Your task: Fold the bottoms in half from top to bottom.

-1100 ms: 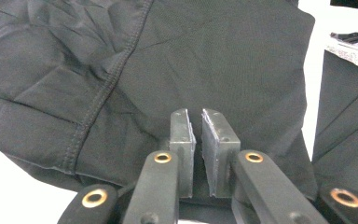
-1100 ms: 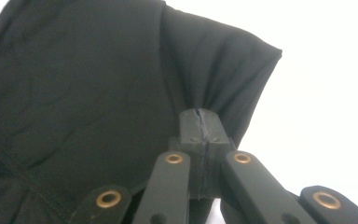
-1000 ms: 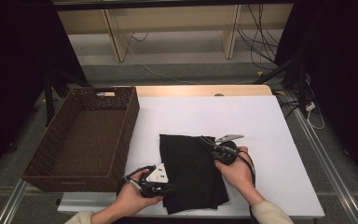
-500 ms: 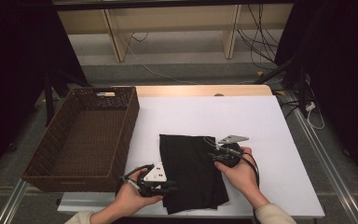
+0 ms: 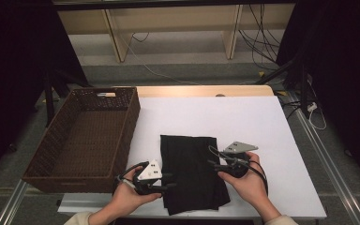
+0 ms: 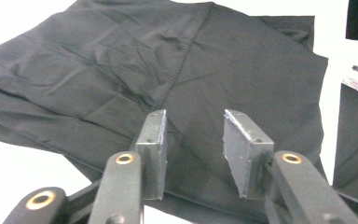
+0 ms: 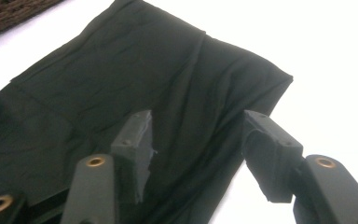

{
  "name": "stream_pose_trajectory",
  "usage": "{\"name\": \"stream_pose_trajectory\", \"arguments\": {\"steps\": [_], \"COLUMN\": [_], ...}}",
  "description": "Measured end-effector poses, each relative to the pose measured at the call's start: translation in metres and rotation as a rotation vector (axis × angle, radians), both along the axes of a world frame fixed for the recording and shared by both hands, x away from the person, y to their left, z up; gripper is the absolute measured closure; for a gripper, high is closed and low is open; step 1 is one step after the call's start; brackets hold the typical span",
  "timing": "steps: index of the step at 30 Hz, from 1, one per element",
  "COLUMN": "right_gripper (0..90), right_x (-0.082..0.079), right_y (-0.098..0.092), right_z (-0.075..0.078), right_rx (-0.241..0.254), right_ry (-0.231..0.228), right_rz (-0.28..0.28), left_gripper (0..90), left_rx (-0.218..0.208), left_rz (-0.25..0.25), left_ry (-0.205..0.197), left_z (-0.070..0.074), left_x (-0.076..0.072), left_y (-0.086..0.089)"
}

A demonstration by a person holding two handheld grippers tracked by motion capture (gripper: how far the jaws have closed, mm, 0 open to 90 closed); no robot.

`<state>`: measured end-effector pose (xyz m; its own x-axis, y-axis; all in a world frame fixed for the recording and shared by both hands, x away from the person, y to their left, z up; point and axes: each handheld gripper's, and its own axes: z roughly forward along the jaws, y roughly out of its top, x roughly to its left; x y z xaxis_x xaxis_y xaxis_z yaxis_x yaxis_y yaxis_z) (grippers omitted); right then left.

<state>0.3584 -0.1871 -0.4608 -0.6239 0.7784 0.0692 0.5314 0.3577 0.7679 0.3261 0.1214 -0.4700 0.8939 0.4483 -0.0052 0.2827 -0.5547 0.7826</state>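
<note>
— Folded black cloth [image 5: 192,173], where is it lying right now?

— Flat on the white tabletop [image 5: 272,126], near my edge, folded into a tall rectangle with a few creases and a stitched seam running across it. It sits between my two hands.

— And your left fingers [image 6: 193,140]?

— They have just been opening. They stand partly apart, held low over the left edge of the cloth, with nothing pinched between them; the fabric lies beneath them, not in them. From above, my left gripper [image 5: 166,182] points across the cloth toward the other hand.

— The right ones?

— My right fingers [image 7: 200,144] have just been opening too, and they stand wider than the left pair. They hover over the right edge of the cloth, where the fold ends against the bare white surface. Nothing is gripped there either. From above, my right gripper [image 5: 218,165] sits at that edge, its grey three-cornered plate on top.

— Anything else around?

— A dark brown woven wicker basket [image 5: 56,164] stands on the left, just beside the tabletop sheet and apart from the cloth.
</note>
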Motion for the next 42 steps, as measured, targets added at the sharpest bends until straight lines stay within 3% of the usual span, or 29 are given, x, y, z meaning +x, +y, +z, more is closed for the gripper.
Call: {"name": "stream_pose_trajectory", "arguments": {"steps": [8, 16, 21, 31, 42], "right_gripper": [37.9, 32.3, 29.9, 27.1, 25.5], "right_x": [-0.019, -0.032, -0.036, -0.040, -0.046], "right_y": [-0.008, -0.014, -0.013, -0.012, -0.015], "right_z": [0.001, 0.002, 0.000, 0.001, 0.001], "right_rx": [-0.003, 0.027, 0.063, 0.059, 0.070], "right_ry": [0.006, -0.002, 0.015, 0.004, -0.002], "right_rz": [-0.002, -0.004, 0.014, 0.022, 0.009], "left_gripper": [48.4, 42.0, 34.4, 16.5, 15.6], "left_rx": [-0.026, -0.058, -0.082, -0.090, -0.077], "left_rz": [0.024, 0.037, 0.060, 0.109, 0.118], "left_ry": [-0.002, 0.007, 0.016, 0.014, -0.003], "left_z": [0.002, 0.005, 0.006, 0.008, 0.009], "left_x": [0.003, 0.006, 0.007, 0.009, 0.008], "left_y": [0.003, 0.007, 0.010, 0.012, 0.012]}}
